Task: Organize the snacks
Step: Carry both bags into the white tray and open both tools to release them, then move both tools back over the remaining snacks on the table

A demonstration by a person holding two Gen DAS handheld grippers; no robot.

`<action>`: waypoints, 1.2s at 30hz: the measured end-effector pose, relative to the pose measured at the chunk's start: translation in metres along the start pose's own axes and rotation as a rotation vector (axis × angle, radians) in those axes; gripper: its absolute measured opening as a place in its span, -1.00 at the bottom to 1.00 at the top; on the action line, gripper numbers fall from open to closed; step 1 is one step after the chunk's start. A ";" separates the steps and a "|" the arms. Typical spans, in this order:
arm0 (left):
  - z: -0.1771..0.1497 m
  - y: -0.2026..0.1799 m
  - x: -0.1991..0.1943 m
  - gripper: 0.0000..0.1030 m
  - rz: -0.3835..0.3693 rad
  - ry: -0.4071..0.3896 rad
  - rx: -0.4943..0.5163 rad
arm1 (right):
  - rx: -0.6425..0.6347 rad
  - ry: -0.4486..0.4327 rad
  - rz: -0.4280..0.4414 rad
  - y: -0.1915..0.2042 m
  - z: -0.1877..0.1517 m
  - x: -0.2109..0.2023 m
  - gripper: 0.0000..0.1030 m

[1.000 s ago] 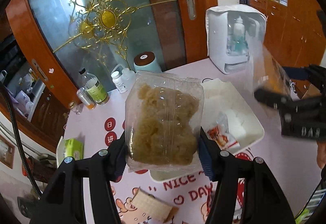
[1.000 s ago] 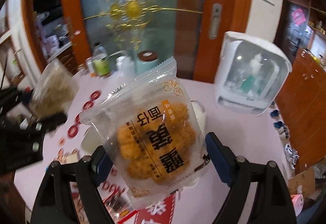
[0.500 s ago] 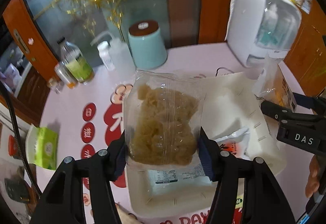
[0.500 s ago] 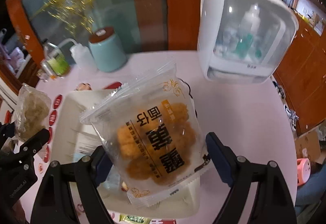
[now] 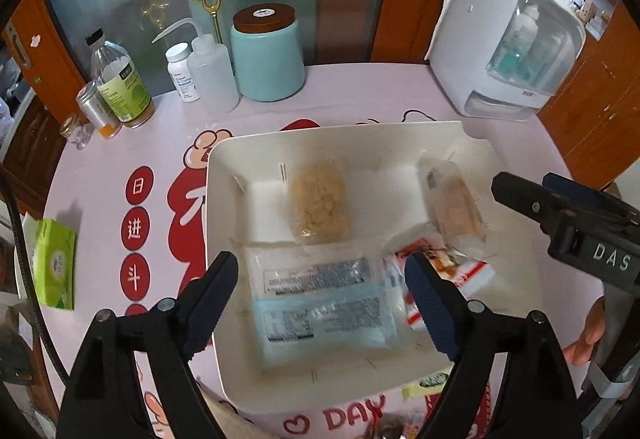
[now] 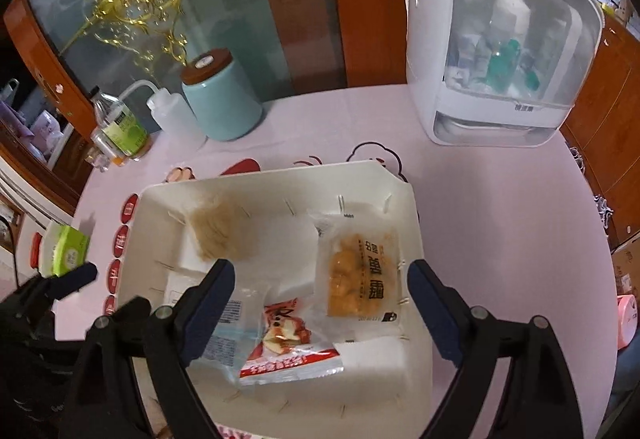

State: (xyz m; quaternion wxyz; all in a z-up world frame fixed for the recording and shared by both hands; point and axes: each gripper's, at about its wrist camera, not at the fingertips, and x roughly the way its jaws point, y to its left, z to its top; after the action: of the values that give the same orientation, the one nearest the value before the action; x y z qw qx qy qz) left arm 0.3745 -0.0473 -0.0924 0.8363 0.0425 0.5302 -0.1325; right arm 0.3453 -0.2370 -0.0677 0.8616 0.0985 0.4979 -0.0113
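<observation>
A white bin [image 5: 224, 167] [image 6: 416, 235] stands on the pink table. In it lie a clear bag of beige floss snack [image 5: 318, 203] [image 6: 218, 229], an orange snack bag with black print [image 6: 360, 275] [image 5: 454, 205], a blue-and-clear packet [image 5: 324, 303] [image 6: 224, 335] and a red-and-white packet [image 6: 288, 343] [image 5: 436, 267]. My left gripper [image 5: 320, 297] is open and empty above the bin's near side. My right gripper [image 6: 320, 299] is open and empty above the bin; it also shows in the left wrist view [image 5: 560, 215].
A teal jar [image 5: 266, 53], a squeeze bottle [image 5: 210, 73], a pill bottle [image 5: 182, 73] and a green-label bottle [image 5: 120, 85] stand at the back. A white cabinet box [image 5: 516, 47] stands back right. A green tissue pack [image 5: 54, 263] lies left.
Both grippers opened and let go of their bags, which now lie in the bin. Both grippers have tilted down over the bin.
</observation>
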 end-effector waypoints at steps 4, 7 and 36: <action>-0.011 0.001 -0.024 0.64 0.023 -0.029 -0.017 | 0.030 -0.001 0.038 0.000 -0.004 -0.022 0.73; -0.023 -0.001 -0.047 0.64 0.064 -0.057 -0.008 | 0.039 -0.020 0.056 0.001 -0.010 -0.041 0.73; -0.267 0.078 -0.221 0.65 0.263 -0.112 -0.084 | -0.259 -0.140 0.076 0.019 -0.215 -0.215 0.72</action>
State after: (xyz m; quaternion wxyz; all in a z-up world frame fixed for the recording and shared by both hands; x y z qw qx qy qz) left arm 0.0728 0.1229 -0.0147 0.8759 0.0694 0.4775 -0.0017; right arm 0.0552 -0.1960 0.0156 0.8994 0.0044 0.4299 0.0788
